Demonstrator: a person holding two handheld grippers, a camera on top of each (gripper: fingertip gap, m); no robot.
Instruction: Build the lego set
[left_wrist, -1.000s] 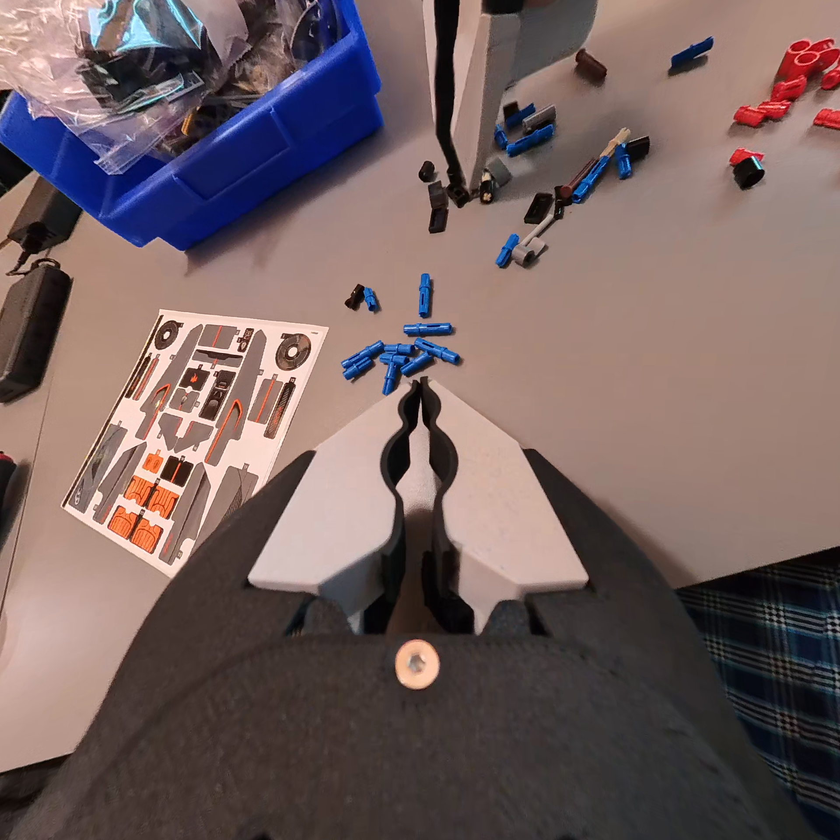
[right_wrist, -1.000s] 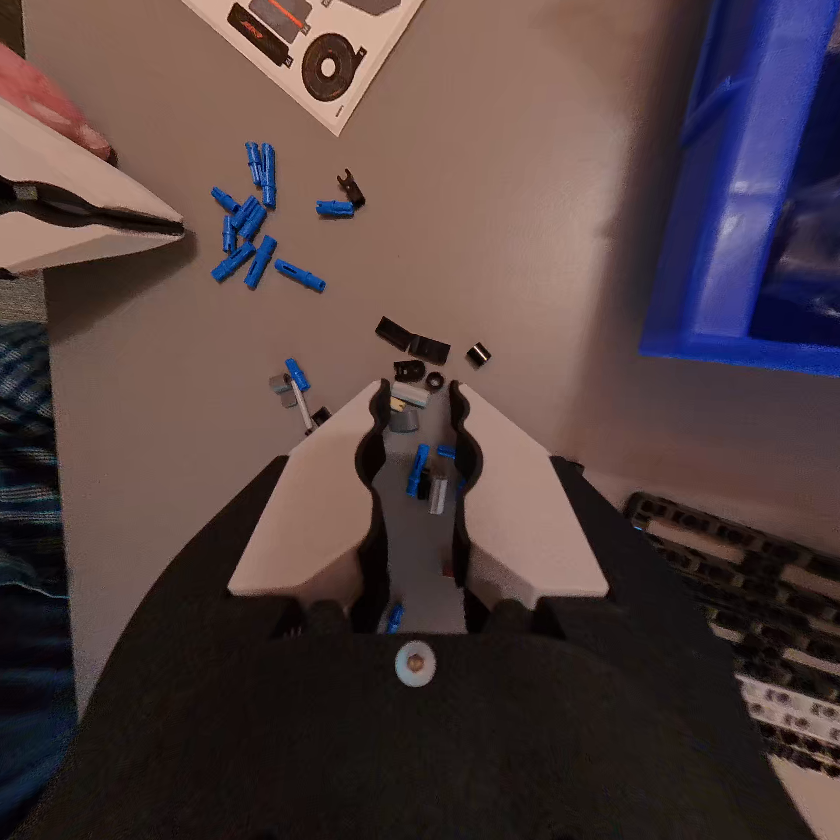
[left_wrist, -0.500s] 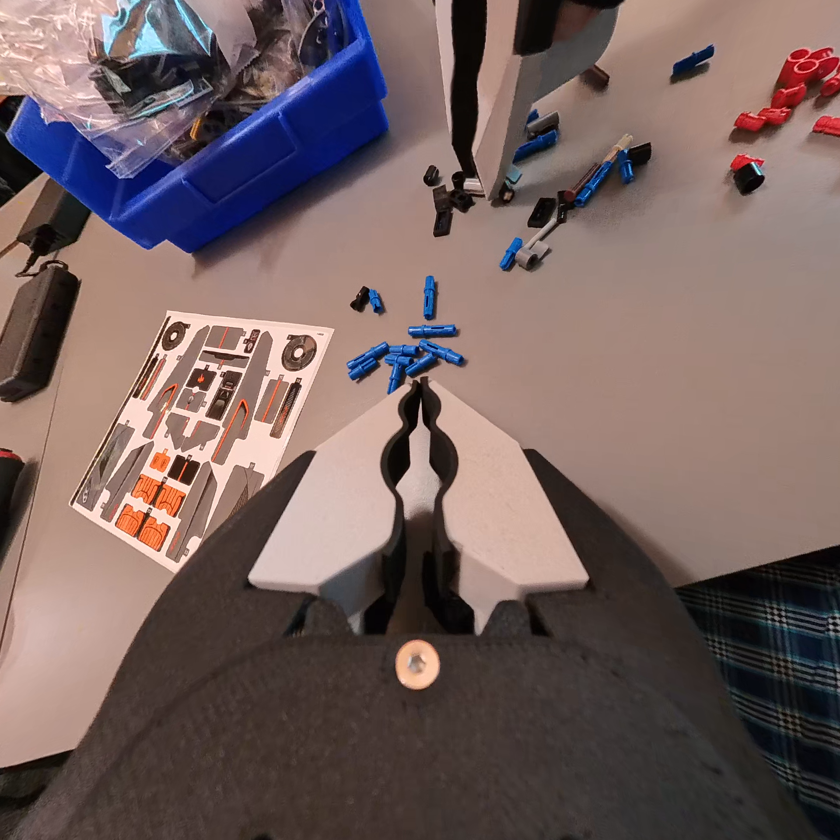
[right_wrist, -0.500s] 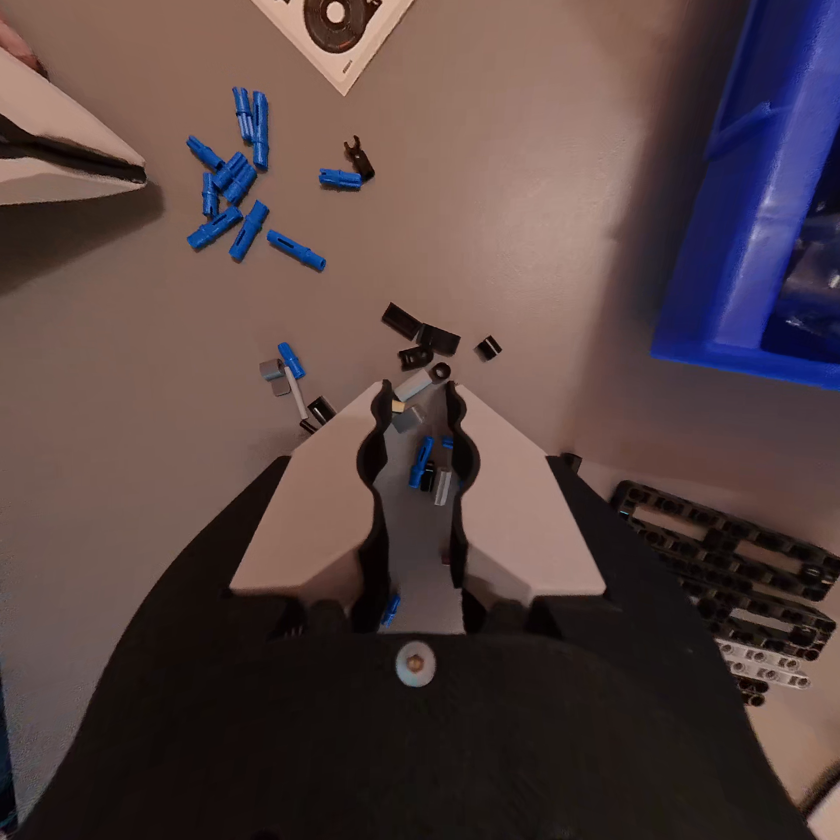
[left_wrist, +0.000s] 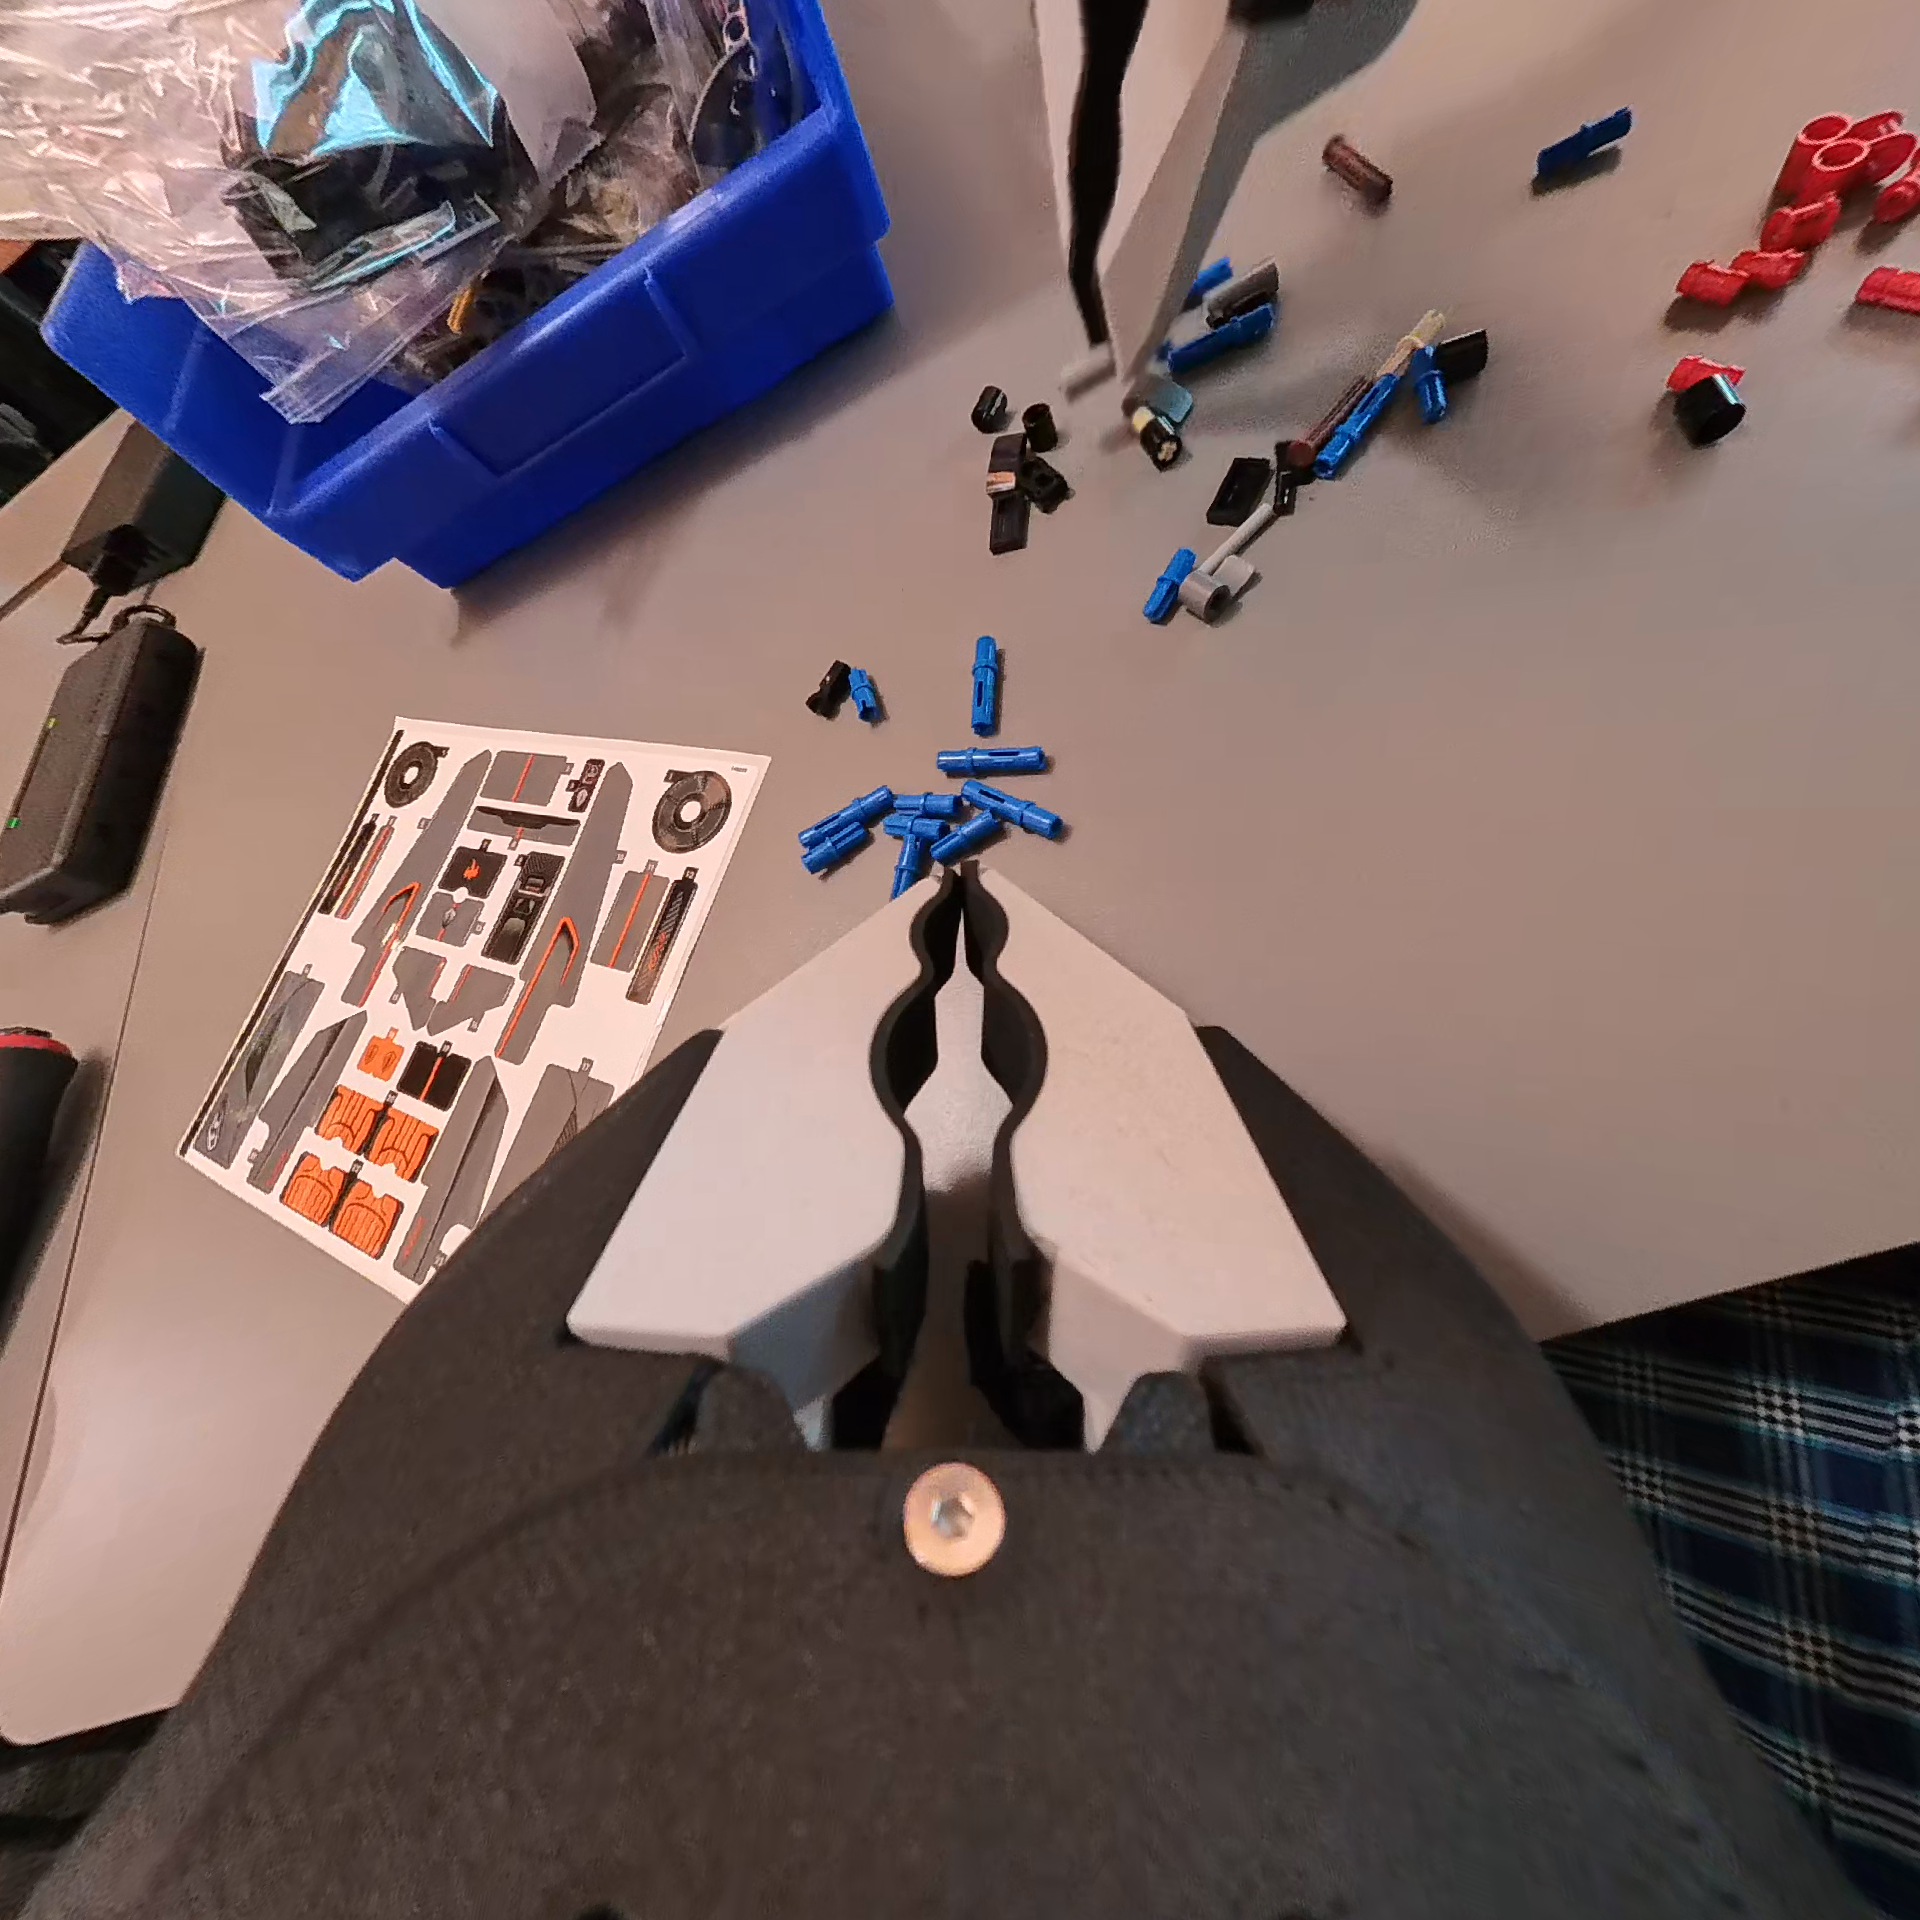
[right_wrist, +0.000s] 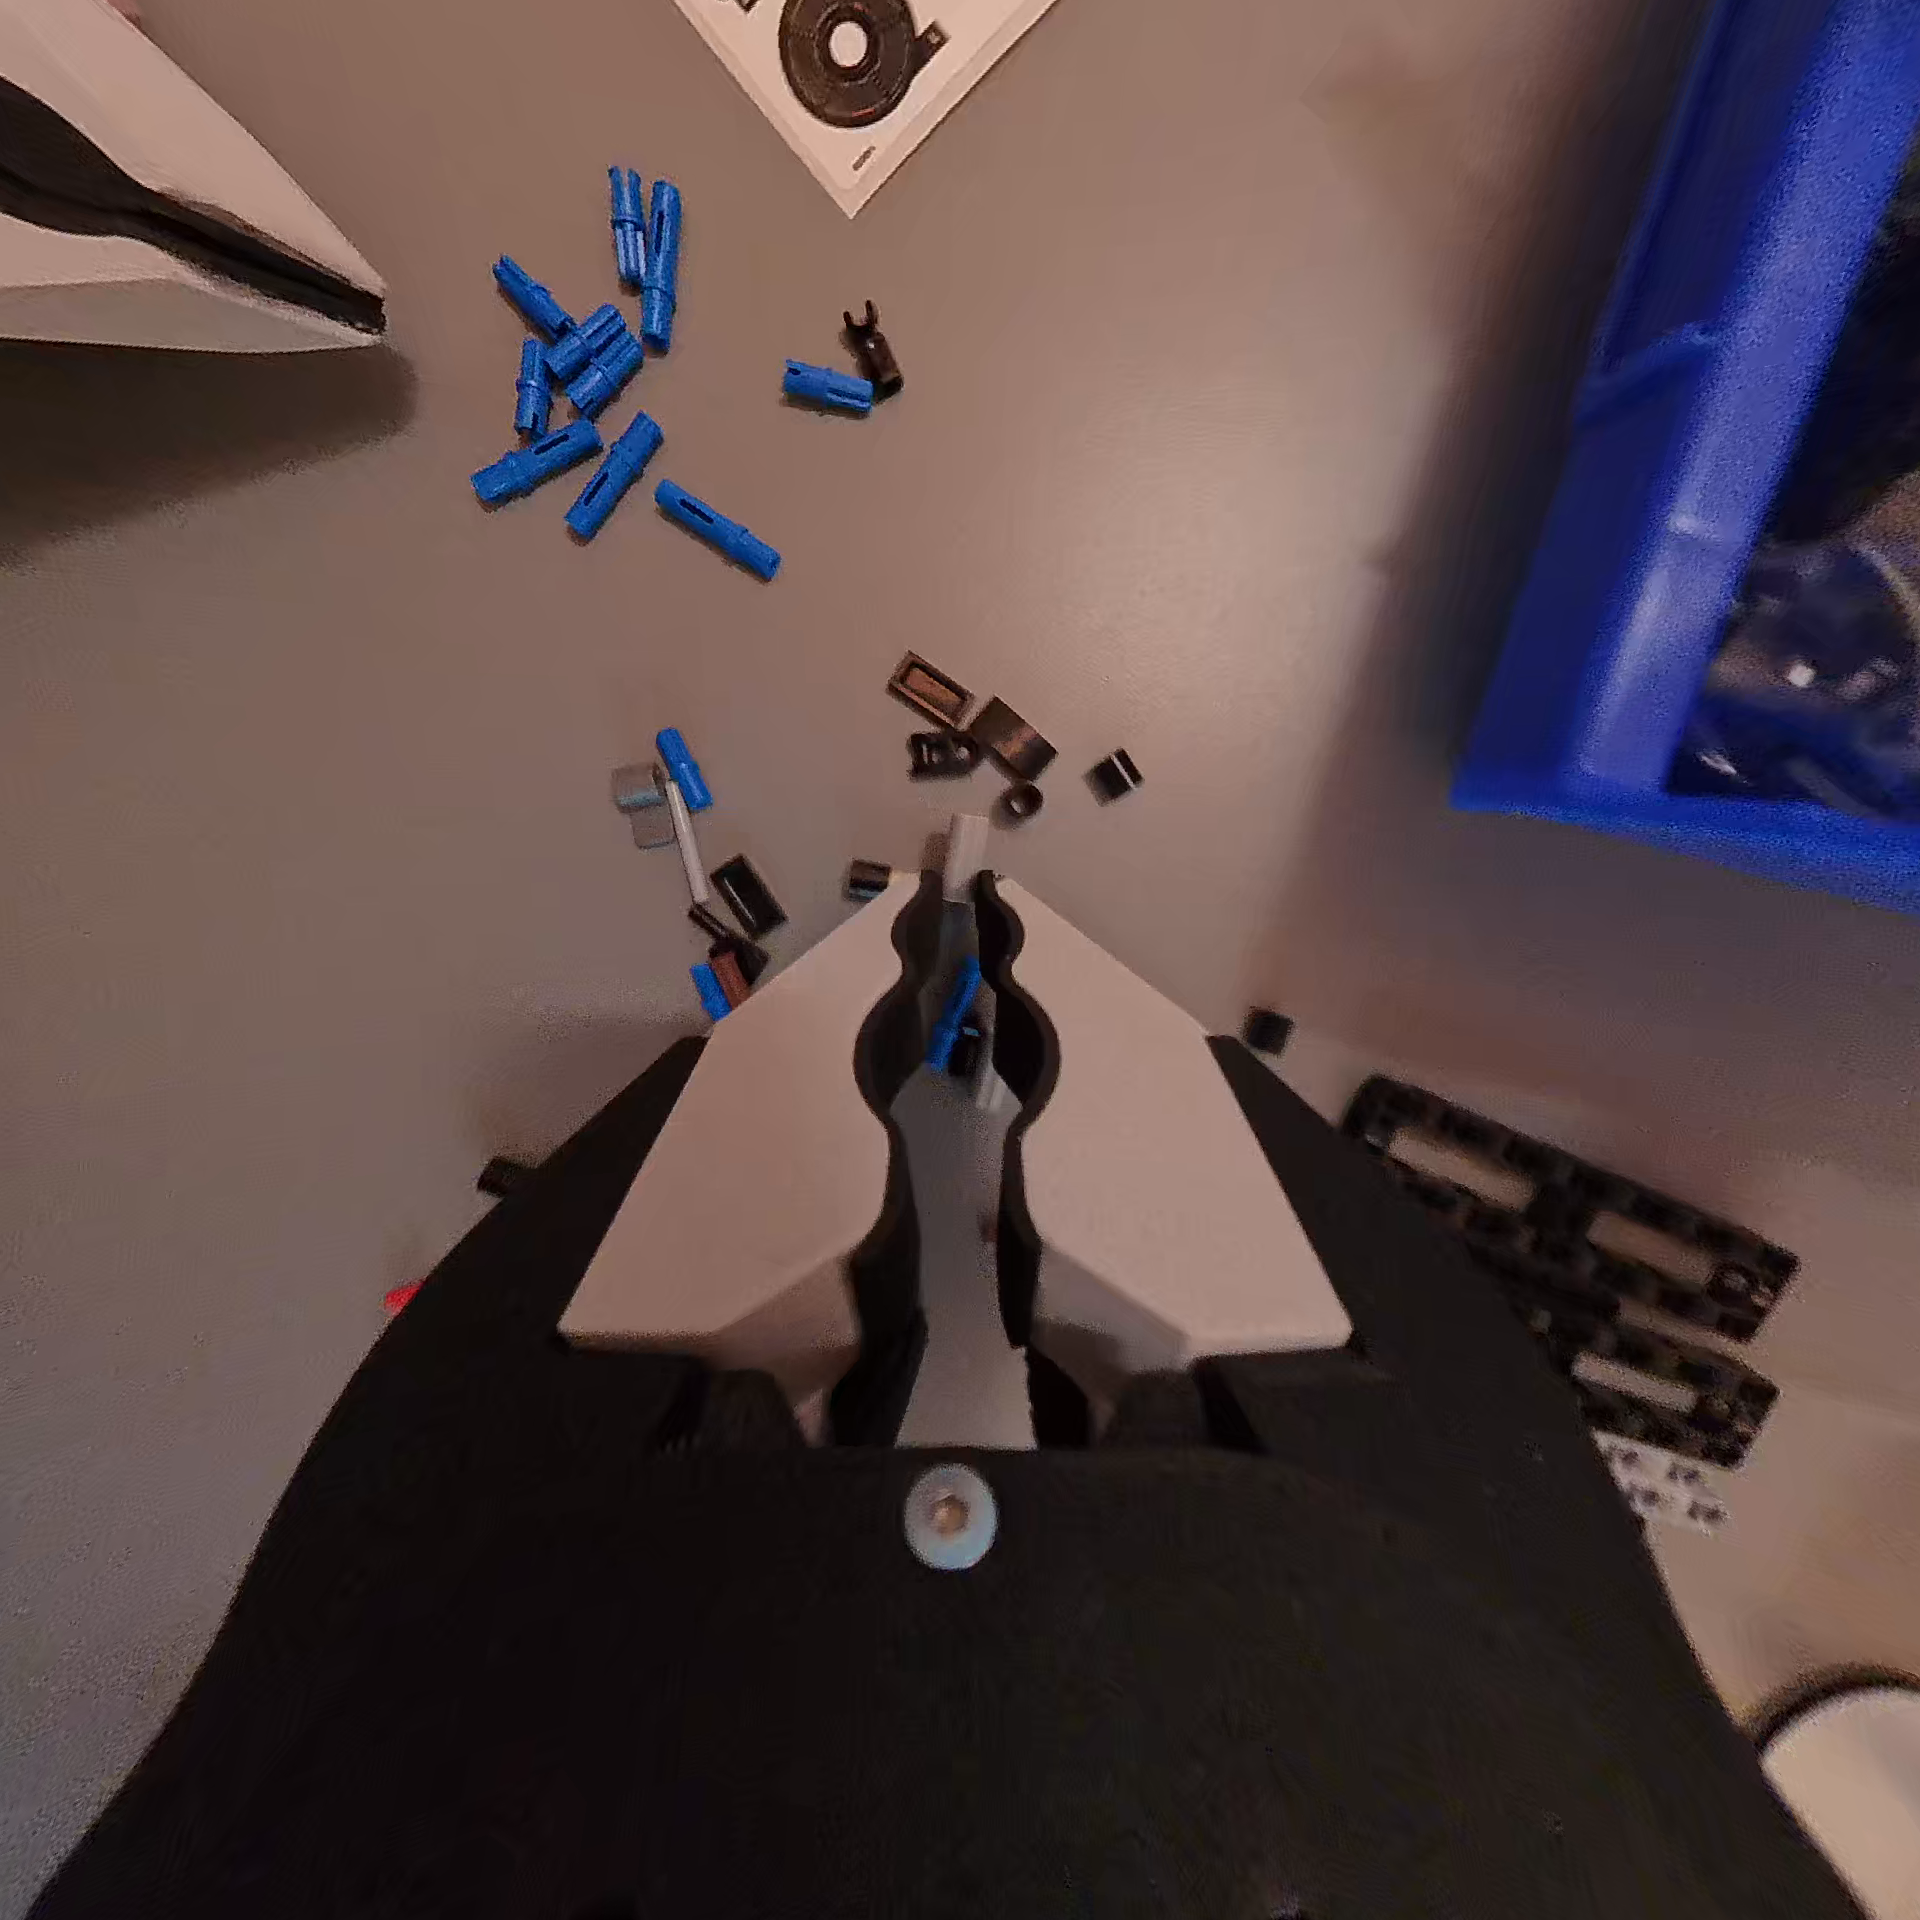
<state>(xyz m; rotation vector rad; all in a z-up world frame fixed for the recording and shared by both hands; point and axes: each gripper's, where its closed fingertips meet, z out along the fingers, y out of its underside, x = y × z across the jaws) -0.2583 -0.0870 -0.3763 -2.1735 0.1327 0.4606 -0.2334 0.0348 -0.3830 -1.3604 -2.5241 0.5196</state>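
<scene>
The right tool (right_wrist: 951, 883) pinched a small light-grey piece (right_wrist: 964, 844) among scattered parts, the left tool (left_wrist: 954, 878) sat closed and empty near loose blue pins (left_wrist: 925, 816) on the surface (left_wrist: 1455, 831); little looked built.

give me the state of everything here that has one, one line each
left tool: shut, empty, tips at the edge of the blue pins
right tool: shut on a small light grey piece
blue pins: loose, piled on the table
blue bin: open-topped, filled with plastic bags
sticker sheet: flat on the table
black frame pieces: lying flat beside the right tool
</scene>
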